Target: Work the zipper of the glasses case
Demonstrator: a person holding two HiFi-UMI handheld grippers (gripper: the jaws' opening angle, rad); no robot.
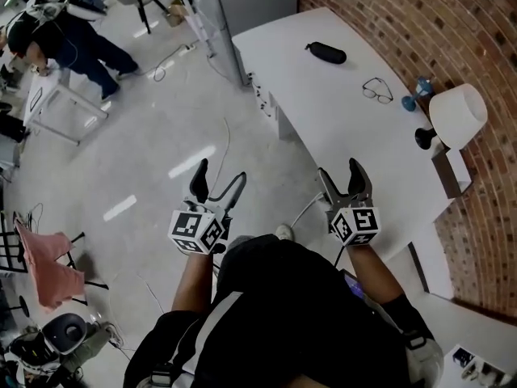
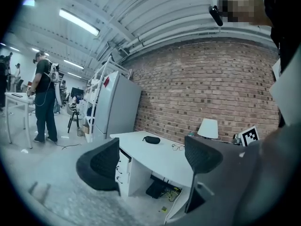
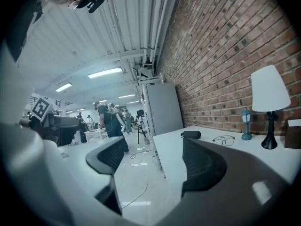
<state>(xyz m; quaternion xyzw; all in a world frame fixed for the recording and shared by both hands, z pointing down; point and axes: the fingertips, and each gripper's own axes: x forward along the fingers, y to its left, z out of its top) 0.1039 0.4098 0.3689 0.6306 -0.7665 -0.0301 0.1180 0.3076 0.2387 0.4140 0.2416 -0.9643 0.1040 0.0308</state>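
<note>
The black glasses case [image 1: 325, 52] lies zipped at the far end of the white table [image 1: 323, 111], seen small in the left gripper view [image 2: 151, 139] and the right gripper view [image 3: 191, 134]. A pair of glasses [image 1: 377, 90] rests nearer, toward the brick wall. My left gripper [image 1: 218, 186] hovers open over the floor, well short of the table. My right gripper [image 1: 346, 180] is open above the table's near edge. Both hold nothing and are far from the case.
A white lamp [image 1: 452, 118] and a small blue figurine [image 1: 418, 94] stand by the brick wall. A drawer unit [image 2: 123, 166] sits under the table. A person [image 1: 69, 43] stands across the floor; cables [image 1: 222, 148] lie on it. A chair with pink cloth [image 1: 44, 265] is at left.
</note>
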